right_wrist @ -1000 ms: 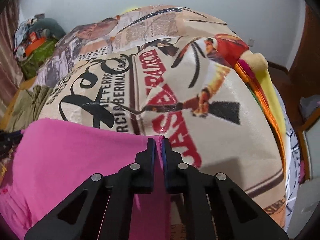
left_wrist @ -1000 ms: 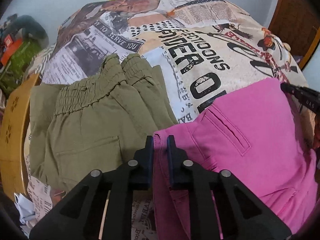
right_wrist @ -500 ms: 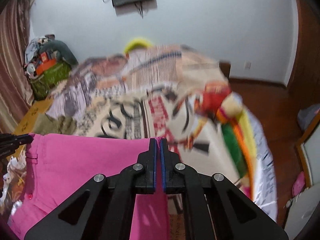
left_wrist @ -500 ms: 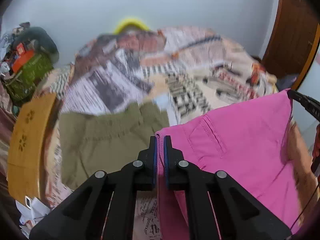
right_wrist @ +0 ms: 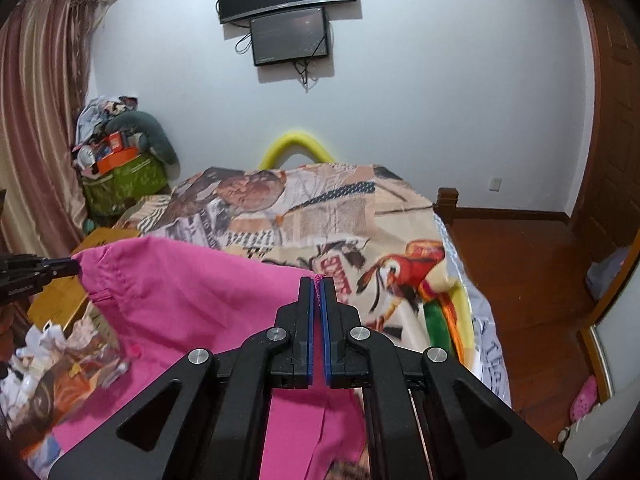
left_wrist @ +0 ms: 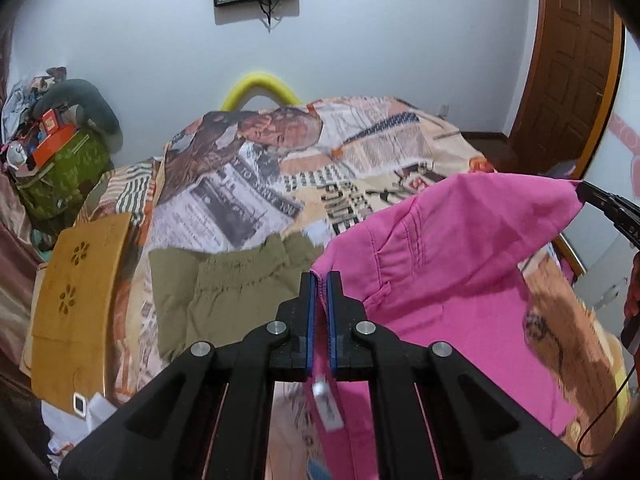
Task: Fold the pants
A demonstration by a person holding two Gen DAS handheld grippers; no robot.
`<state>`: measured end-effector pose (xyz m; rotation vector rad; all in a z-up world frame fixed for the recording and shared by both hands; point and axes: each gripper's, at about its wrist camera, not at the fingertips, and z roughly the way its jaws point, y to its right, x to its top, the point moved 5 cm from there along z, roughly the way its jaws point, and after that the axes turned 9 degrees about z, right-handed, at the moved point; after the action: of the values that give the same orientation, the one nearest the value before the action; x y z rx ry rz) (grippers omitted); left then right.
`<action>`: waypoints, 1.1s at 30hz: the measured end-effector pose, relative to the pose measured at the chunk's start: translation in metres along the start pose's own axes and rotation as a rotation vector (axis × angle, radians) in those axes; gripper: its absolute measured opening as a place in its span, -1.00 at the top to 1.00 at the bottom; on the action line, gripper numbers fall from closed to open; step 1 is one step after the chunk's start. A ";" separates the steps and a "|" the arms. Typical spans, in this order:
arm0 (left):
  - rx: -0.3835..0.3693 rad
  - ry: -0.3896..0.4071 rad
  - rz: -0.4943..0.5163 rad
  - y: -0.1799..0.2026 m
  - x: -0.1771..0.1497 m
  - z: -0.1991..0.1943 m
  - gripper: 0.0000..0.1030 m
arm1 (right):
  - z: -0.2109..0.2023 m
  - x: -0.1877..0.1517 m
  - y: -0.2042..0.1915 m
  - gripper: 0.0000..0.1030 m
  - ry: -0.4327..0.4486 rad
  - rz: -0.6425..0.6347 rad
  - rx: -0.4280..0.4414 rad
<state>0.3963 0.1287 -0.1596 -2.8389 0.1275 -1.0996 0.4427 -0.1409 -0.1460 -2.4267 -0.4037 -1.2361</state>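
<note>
The pink pants [left_wrist: 452,276] hang in the air above the bed, stretched by their waistband between both grippers. My left gripper [left_wrist: 320,276] is shut on one waistband corner, a white label dangling under its fingers. My right gripper [right_wrist: 319,280] is shut on the other corner of the pink pants [right_wrist: 192,300]. Each gripper's tip shows at the edge of the other's view: the right gripper [left_wrist: 600,200] at the right side, the left gripper [right_wrist: 44,270] at the left side. The pant legs trail down out of sight behind the fingers.
Olive green pants [left_wrist: 224,292] lie folded on the newspaper-print bedspread [left_wrist: 280,172]. A wooden board [left_wrist: 76,300] runs along the bed's left edge, a heaped green bag [left_wrist: 60,176] beyond it. Screens [right_wrist: 288,36] hang on the far wall; wooden floor [right_wrist: 532,280] lies right.
Both grippers have risen, lifting the pink pants off the bed; the waistband now hangs taut between them and the wall and screens have come into view.
</note>
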 end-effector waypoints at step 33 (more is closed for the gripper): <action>-0.073 -0.180 -0.030 0.027 -0.172 -0.052 0.87 | -0.091 -0.170 0.009 0.70 -0.257 0.095 -0.052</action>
<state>0.2327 0.1178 -0.2394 -2.9965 0.1142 -0.8555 0.2856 -0.2036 -0.2377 -2.6258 -0.3256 -0.9093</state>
